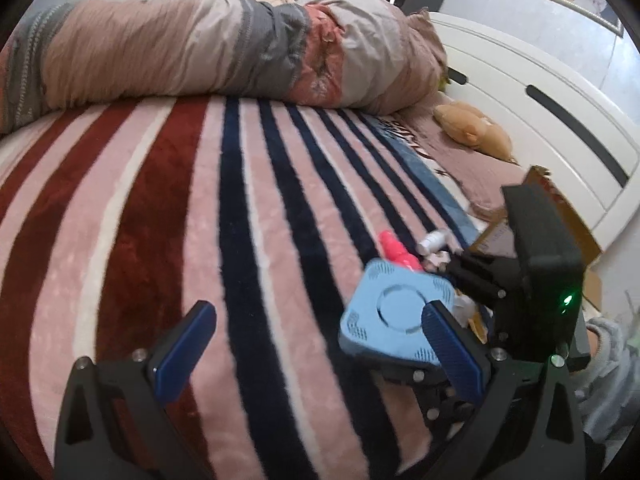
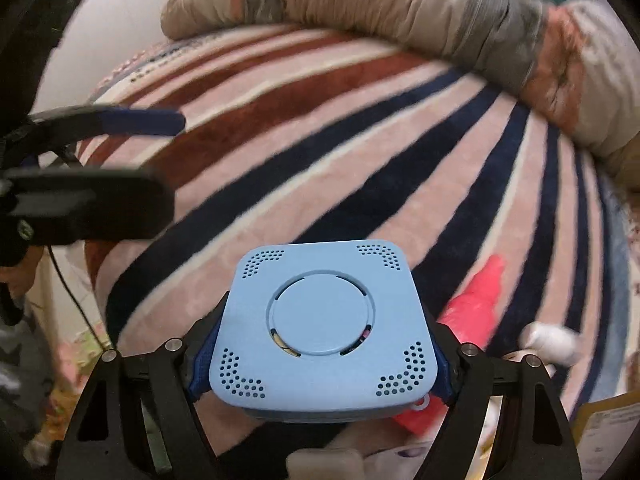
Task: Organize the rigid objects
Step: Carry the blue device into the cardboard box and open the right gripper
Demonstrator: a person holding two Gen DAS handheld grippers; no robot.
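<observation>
My right gripper (image 2: 320, 356) is shut on a light blue square box (image 2: 324, 320) with perforated corners and a round lid, and holds it above the striped blanket. The same blue box (image 1: 394, 308) shows in the left wrist view, held by the black right gripper (image 1: 520, 280). My left gripper (image 1: 316, 344) is open and empty, with its blue fingers (image 1: 184, 348) wide apart just left of the box. A pink bottle (image 2: 476, 312) and a small white bottle (image 2: 552, 342) lie on the blanket beyond the box; the pink bottle (image 1: 394, 250) also shows in the left wrist view.
The bed has a red, pink and navy striped blanket (image 1: 180, 208). A rolled quilt (image 1: 208, 48) lies along the far side. A white headboard (image 1: 540, 112) and a tan plush toy (image 1: 472, 128) stand at the right. A cardboard box (image 1: 560, 208) sits near the headboard.
</observation>
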